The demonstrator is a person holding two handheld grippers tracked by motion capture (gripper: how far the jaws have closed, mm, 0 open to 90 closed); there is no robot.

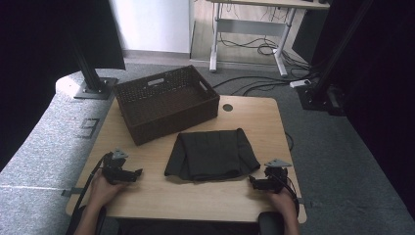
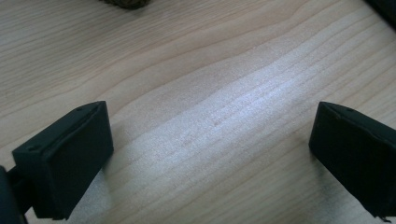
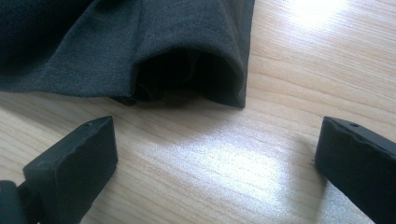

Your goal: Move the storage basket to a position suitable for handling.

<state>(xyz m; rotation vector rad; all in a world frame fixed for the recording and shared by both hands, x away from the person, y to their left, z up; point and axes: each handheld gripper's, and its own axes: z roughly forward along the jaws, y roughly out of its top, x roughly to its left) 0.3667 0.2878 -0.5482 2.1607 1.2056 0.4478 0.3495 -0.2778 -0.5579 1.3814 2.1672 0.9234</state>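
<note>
Surface: light wood grain; carried a folded garment, a basket and both grippers.
Folded garment: dark cloth, lay flat at the middle of the surface, between the two grippers and just near of the basket; touched by neither gripper.
Garment, near right corner: folded edge lifted into an open loop, resting on the wood just beyond the right gripper.
Basket: dark brown woven, rectangular, open top, stood at the far left of the surface; far of the garment, apart from it.
Left gripper: held in the left hand at the near left, well apart from the garment, pointed toward the right.
Left fingers: spread wide, held nothing; bare wood between them.
Right gripper: held in the right hand at the near right, just beside the garment's near right corner, pointed toward the left.
Right fingers: spread wide, held nothing; bare wood between them, cloth edge ahead and not touched.
Cables: lay on the grey floor beyond the far edge of the surface.
</note>
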